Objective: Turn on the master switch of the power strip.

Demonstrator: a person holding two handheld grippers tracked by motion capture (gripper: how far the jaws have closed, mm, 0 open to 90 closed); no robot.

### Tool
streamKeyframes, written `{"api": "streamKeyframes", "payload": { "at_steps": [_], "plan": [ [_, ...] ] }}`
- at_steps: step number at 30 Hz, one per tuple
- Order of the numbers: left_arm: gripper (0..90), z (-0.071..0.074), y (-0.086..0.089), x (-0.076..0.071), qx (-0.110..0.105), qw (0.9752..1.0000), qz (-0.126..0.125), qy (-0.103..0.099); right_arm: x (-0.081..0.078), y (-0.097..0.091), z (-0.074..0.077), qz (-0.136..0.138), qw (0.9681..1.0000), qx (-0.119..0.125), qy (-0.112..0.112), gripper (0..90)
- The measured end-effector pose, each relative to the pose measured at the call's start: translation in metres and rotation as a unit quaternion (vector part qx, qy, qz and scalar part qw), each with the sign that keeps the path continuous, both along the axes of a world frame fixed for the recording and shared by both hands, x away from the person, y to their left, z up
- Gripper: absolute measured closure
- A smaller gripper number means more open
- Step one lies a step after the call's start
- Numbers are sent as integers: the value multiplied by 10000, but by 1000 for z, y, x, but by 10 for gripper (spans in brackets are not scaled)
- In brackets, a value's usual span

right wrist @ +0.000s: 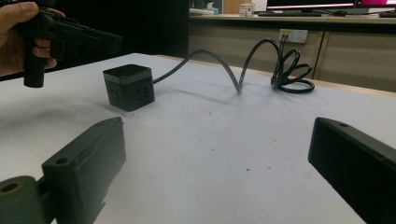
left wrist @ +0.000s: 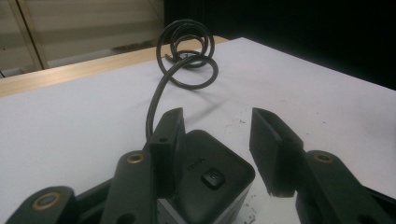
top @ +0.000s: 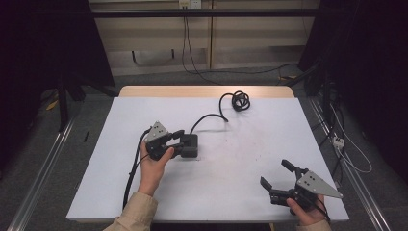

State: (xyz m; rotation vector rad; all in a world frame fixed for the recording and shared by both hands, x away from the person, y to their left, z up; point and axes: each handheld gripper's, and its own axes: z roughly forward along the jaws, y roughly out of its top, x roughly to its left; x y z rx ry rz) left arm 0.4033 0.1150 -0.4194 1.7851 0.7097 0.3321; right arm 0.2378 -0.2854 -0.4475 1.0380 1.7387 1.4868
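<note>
One power cube [top: 189,146], cable [top: 211,117] trailing far-right

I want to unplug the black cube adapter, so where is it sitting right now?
In the high view the black cube adapter sits left of the table's centre, between the open left tongs; its cable runs to a coil near the far edge.

Cube base: in the left gripper view the black cube [left wrist: 210,182] runs off the bottom edge behind the left tool [left wrist: 219,140].
Cube marking: faint print on top, too small to read.
Cord end: the coil [top: 240,100] hides where the cord stops.
Right tool [right wrist: 215,163]: both jaws cut off by the picture's bottom edge.
Desk [top: 250,192]: near edge partly hidden by forearms.
</note>
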Motion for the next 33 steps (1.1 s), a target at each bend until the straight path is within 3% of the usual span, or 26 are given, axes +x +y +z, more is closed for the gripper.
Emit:
{"api": "streamKeyframes", "payload": {
  "at_steps": [16,33],
  "plan": [
    [655,2,-3,3,122,9999,-79,42,1,-1,0,-18,10000,0,-10,36],
    [783,2,-4,5,143,9995,-188,230,1,-1,1,-28,10000,-15,-18,37]
  ]
}}
